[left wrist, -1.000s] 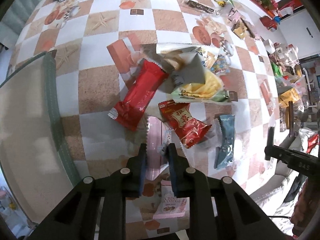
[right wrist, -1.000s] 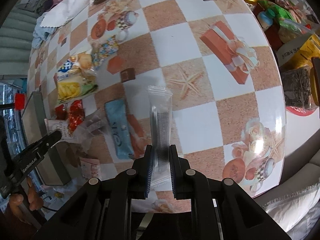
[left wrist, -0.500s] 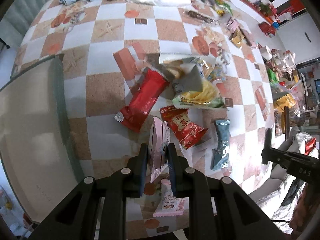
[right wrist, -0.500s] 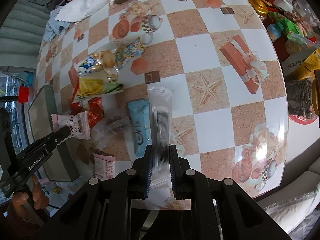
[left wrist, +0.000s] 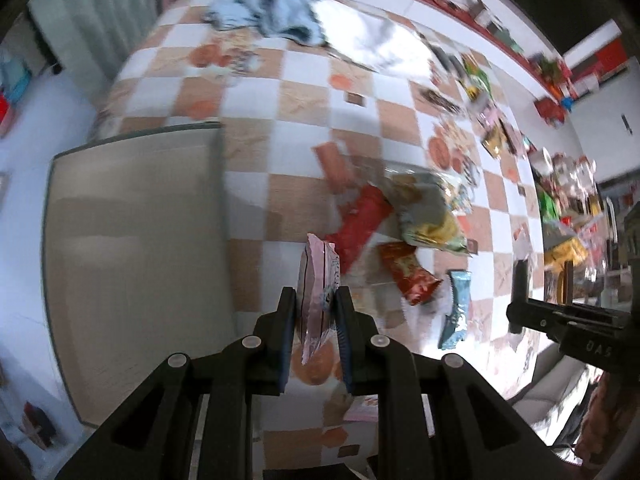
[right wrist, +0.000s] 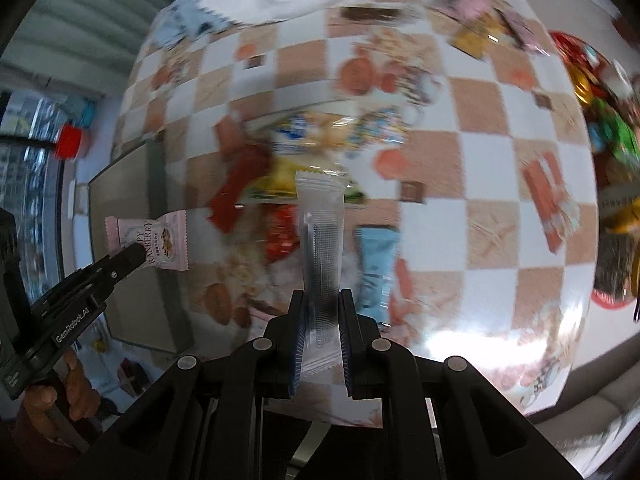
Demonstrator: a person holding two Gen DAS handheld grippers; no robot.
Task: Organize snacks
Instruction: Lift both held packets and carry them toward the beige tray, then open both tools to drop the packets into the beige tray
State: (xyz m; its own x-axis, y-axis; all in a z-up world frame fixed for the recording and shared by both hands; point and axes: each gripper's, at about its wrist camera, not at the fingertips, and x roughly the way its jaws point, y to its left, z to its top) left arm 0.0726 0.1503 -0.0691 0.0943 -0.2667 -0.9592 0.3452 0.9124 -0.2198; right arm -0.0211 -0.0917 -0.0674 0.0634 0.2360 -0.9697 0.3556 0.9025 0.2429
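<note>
Snacks fill both your grippers. In the left wrist view, your left gripper [left wrist: 314, 312] is clamped on a pink cranberry packet [left wrist: 317, 276], held edge-up above the table [left wrist: 304, 92], probably so it drops cleanly into the grey tray [left wrist: 132, 248] at the table's left edge. That tray shows nothing inside, so you have open room there. The loose pile, red packet [left wrist: 362, 224] and blue packet [left wrist: 456, 304] among it, lies near the table's middle, towards its right edge.

In the right wrist view, your right gripper [right wrist: 322, 312] is closed on a clear packet [right wrist: 320, 236], upright over the pile. The left gripper [right wrist: 120, 260] hovers beside the tray; keep the two apart.
</note>
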